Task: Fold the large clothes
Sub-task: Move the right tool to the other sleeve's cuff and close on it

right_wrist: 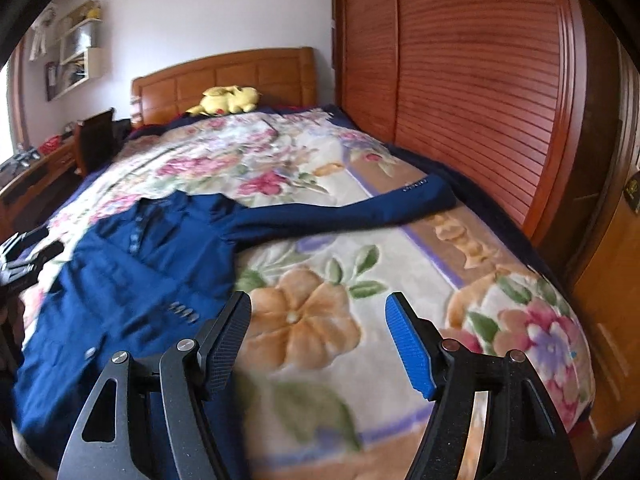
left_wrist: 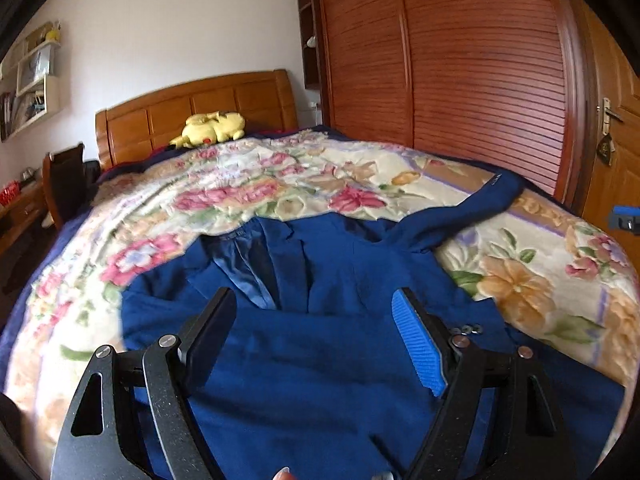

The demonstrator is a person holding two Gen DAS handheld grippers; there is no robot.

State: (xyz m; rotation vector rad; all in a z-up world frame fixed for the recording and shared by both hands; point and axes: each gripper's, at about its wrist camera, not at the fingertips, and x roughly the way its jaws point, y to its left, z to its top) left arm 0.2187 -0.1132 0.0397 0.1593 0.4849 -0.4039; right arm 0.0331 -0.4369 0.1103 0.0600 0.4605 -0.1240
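Note:
A dark blue suit jacket point(left_wrist: 320, 360) lies front up on the floral blanket point(left_wrist: 240, 184), collar towards the headboard. One sleeve point(left_wrist: 460, 216) stretches out to the right. My left gripper point(left_wrist: 314, 300) hovers open over the jacket's chest with nothing between its fingers. In the right wrist view the jacket point(right_wrist: 132, 280) lies to the left and its sleeve point(right_wrist: 360, 212) reaches across the blanket point(right_wrist: 400, 272) to the right edge of the bed. My right gripper point(right_wrist: 318, 302) stands open over bare blanket beside the jacket's hem, holding nothing. Cuff buttons point(right_wrist: 184, 312) show near its left finger.
A yellow plush toy point(left_wrist: 212, 128) lies by the wooden headboard point(left_wrist: 192, 108). A slatted wooden wardrobe point(left_wrist: 460, 60) runs close along the bed's right side, with a door point(left_wrist: 616, 140) beyond it. A desk and chair point(left_wrist: 60, 184) stand to the left of the bed.

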